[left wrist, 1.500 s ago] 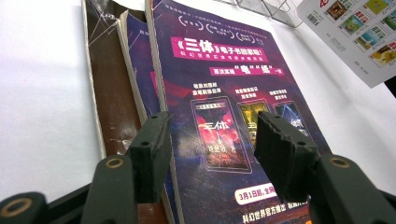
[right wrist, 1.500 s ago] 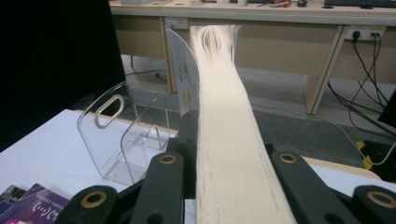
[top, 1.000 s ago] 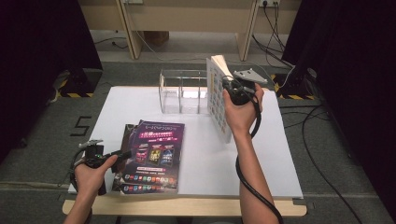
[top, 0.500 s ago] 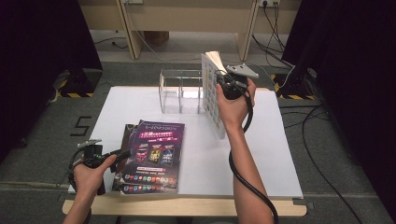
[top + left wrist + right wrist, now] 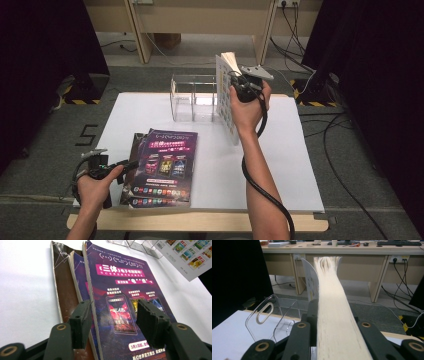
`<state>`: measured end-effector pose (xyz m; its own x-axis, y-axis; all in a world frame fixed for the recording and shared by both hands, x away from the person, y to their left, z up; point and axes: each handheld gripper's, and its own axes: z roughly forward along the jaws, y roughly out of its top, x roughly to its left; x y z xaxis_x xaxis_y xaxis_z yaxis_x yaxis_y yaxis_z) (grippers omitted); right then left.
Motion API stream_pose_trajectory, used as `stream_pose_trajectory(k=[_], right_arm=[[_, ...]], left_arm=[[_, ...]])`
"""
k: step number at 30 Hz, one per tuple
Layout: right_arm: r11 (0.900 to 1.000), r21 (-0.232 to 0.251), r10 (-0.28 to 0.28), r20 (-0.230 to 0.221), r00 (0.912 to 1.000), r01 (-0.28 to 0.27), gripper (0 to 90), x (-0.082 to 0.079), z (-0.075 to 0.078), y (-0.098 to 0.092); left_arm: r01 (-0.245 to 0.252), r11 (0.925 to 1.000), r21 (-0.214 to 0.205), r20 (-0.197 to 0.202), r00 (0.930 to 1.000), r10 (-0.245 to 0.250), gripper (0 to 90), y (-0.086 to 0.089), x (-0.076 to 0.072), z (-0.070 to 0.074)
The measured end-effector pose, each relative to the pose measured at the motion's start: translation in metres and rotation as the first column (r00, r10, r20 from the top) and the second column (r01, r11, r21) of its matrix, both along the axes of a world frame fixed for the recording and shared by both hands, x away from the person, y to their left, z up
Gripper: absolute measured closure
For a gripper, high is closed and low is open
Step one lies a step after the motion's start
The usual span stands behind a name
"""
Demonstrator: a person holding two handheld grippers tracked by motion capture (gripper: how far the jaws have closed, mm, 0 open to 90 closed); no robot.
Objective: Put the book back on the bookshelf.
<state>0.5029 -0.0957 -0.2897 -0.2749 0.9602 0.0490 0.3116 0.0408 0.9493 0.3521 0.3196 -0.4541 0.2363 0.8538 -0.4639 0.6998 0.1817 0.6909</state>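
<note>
My right gripper (image 5: 234,86) is shut on a thick white-covered book (image 5: 226,102) and holds it upright in the air, just right of a clear acrylic rack (image 5: 192,97). In the right gripper view the book's pale page edge (image 5: 332,295) runs out between the jaws of my right gripper (image 5: 332,312), with the rack (image 5: 269,315) to the left below. My left gripper (image 5: 127,166) rests at the front left, open. Its jaws stand apart over the spine edge of the purple magazine (image 5: 120,285) that tops a small stack; the gripper (image 5: 115,308) presses on nothing.
The white tabletop (image 5: 280,155) has free room to the right of the stack (image 5: 165,165). A brown-covered book (image 5: 66,297) lies lowest in the stack. Desks, cables and dark curtains stand beyond the table's far edge.
My right hand has carried the upright book to the left and a little farther away, closer to the rack. The left hand and the stack have not moved.
</note>
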Motion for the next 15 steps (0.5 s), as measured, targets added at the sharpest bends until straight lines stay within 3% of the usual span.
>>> stream_pose_trajectory(k=[15], right_arm=[[0.9999,0.014,-0.008,-0.003,1.0,0.008,74.2,0.006,-0.0028,0.0043]], left_arm=[[-0.004,1.0,0.001,0.005,1.0,0.004,45.1,0.0024,0.0003,0.0014]])
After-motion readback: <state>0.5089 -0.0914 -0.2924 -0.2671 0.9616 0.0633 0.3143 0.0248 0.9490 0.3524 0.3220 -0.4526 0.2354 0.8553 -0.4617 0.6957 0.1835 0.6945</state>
